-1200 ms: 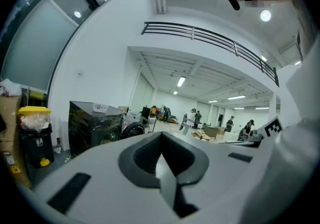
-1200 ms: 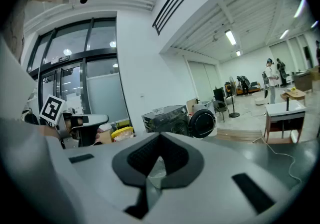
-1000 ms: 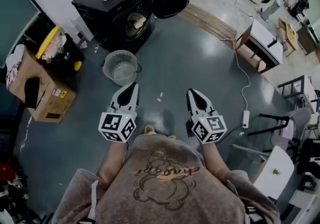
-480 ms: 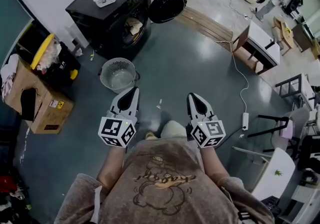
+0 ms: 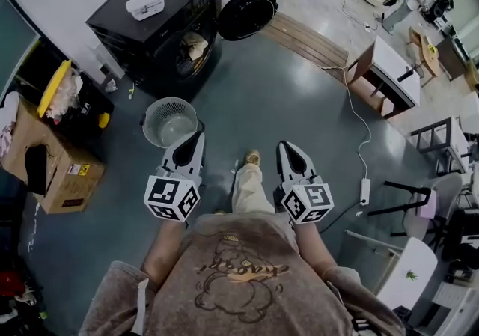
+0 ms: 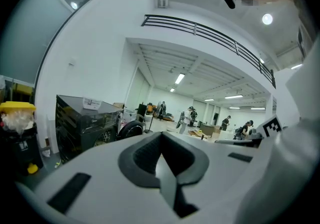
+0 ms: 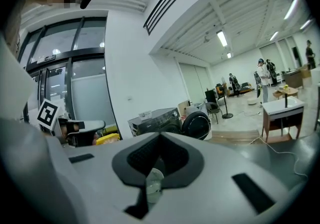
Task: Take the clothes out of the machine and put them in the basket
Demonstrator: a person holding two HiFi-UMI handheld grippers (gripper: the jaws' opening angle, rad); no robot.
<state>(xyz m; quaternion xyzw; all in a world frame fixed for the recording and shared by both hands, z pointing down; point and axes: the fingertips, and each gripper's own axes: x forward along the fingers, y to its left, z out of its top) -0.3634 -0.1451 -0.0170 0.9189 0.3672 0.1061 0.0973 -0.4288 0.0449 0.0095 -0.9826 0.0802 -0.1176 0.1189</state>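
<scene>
Clothes (image 5: pixel 196 47) inside machine (image 5: pixel 120 19), well ahead of left gripper (image 5: pixel 196 137), right gripper (image 5: pixel 287 147)

The black front-loading machine (image 5: pixel 150 28) stands well beyond the left fingers (image 5: pixel 188 149), its round door (image 5: pixel 247 13) swung wide open, pale clothes (image 5: pixel 196 46) bunched in the drum. The round pale basket (image 5: pixel 156 106) sits upright on the floor, just ahead of those fingers.

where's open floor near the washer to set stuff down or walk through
The widest bare floor lies between the washing machine, the basket and the white cable. It is crowded on the left, where the cardboard box and the yellow-lidded black bin stand close together.
</scene>
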